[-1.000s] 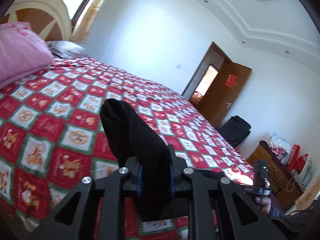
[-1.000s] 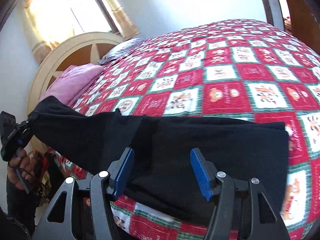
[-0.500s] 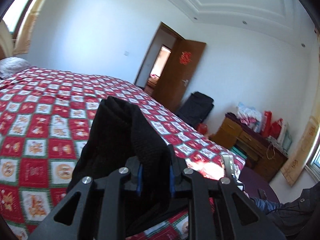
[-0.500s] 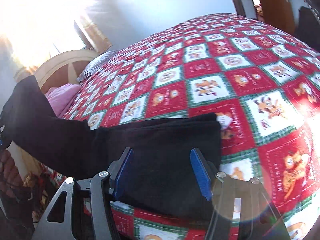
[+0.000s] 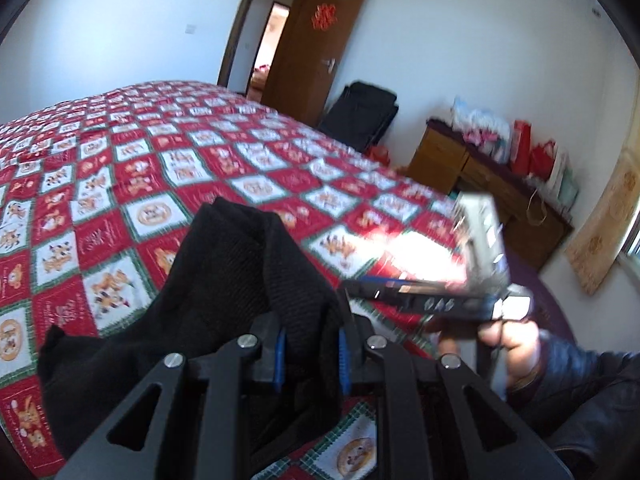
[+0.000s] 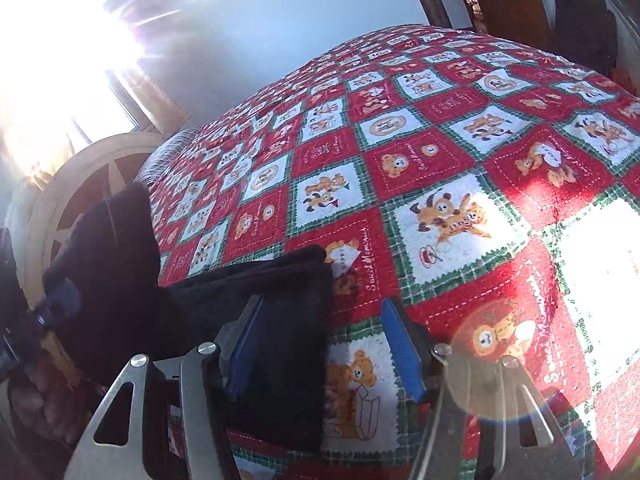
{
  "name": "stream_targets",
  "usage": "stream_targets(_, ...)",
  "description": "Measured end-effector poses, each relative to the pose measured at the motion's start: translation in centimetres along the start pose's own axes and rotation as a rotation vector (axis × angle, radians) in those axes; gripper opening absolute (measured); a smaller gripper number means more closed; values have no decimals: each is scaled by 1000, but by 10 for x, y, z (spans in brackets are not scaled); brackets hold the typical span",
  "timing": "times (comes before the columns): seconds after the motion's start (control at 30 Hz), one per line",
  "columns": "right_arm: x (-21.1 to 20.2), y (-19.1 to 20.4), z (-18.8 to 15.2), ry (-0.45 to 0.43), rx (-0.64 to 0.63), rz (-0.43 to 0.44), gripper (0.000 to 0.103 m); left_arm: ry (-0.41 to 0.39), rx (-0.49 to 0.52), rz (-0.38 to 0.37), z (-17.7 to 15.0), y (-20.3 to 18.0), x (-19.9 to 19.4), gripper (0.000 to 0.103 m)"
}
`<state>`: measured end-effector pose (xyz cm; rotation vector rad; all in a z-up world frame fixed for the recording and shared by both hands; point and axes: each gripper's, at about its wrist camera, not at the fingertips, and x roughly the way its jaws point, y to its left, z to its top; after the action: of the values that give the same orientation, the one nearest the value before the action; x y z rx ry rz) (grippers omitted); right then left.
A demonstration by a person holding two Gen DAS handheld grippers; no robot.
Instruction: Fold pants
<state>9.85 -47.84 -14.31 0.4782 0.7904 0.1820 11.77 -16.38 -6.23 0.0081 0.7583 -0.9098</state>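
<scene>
Left wrist view: left gripper [image 5: 310, 354], black frame with blue pads, clamped tight on a raised bunch of black ribbed knit pants [image 5: 224, 280]. Cloth standing up in a hump between the pads, then draping down to the left onto the red, white and green patchwork bedspread with teddy-bear squares [image 5: 120, 184]. Right gripper [image 5: 420, 294] seen from the side at right, blurred, held in a bare hand [image 5: 504, 344] with a dark sleeve; spread of its fingers not readable from this angle. Behind: open brown wooden door [image 5: 312, 52], black suitcase [image 5: 360, 114] against the wall, low wooden dresser [image 5: 492, 200] loaded with red and white bags.

Right wrist view: right gripper [image 6: 326, 354] with jaws spread wide, nothing pinched. Folded edge of the black pants lying flat on the bedspread, touching the left blue pad and reaching partway across the gap; right pad over bare quilt. Remaining cloth rising up and left toward the left gripper [image 6: 40, 314] at the frame edge. Cream arched wooden headboard [image 6: 80, 176] beyond, window glare above it.
</scene>
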Motion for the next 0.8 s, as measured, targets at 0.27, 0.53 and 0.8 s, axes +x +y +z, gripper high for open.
stream_targets(0.27, -1, -21, 4, -39, 59, 13, 61, 109, 91, 39, -30, -31, 42, 34)
stream_targets(0.53, -6, 10, 5, -35, -9, 170, 61, -60, 104, 131, -42, -21, -26, 72)
stream_targets(0.8, 15, 45, 17, 49, -82, 184, 61, -79, -72, 419, -81, 60, -60, 80)
